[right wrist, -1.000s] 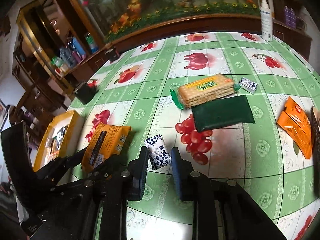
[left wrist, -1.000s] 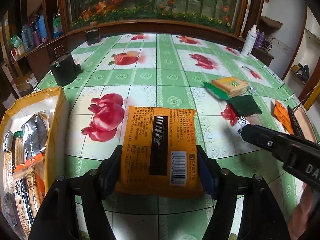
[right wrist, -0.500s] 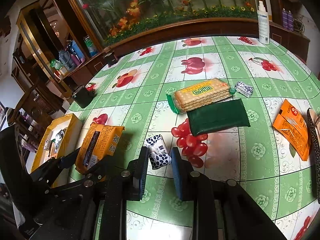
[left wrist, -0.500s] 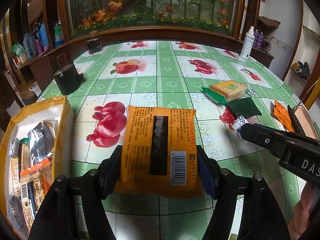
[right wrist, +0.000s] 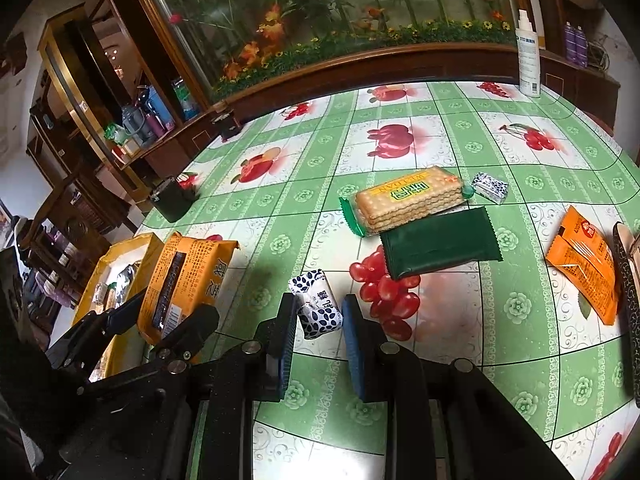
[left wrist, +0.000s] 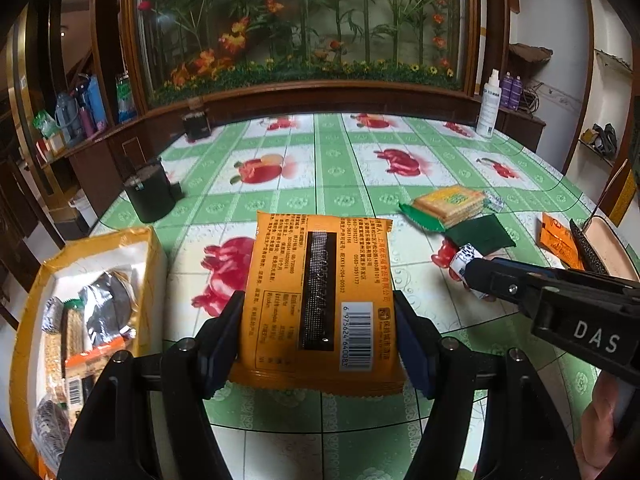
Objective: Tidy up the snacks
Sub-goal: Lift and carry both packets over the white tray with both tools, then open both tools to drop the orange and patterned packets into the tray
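My left gripper [left wrist: 318, 340] is shut on a large orange snack bag [left wrist: 320, 288], barcode side up, lifted just off the table beside the yellow box [left wrist: 156, 248] of packed snacks. From the right wrist view the same orange bag [right wrist: 184, 276] hangs tilted next to the yellow box [right wrist: 120, 248]. My right gripper [right wrist: 318, 320] is shut on a small white candy with blue leaf print [right wrist: 316, 306], held above the green fruit-patterned tablecloth [right wrist: 460, 320]. That candy [left wrist: 464, 258] pokes out of the right gripper's tip in the left wrist view.
A cracker pack [right wrist: 408, 200], a dark green packet [right wrist: 440, 242], another small blue-white candy [right wrist: 490, 188] and an orange packet [right wrist: 586, 266] lie on the table to the right. A black pot [left wrist: 150, 194] stands at the left edge, a spray bottle [right wrist: 528, 60] at the back.
The left gripper has risen a little with the orange bag and tipped upward, showing more of the far table and cabinet. The right gripper holds still with the candy.
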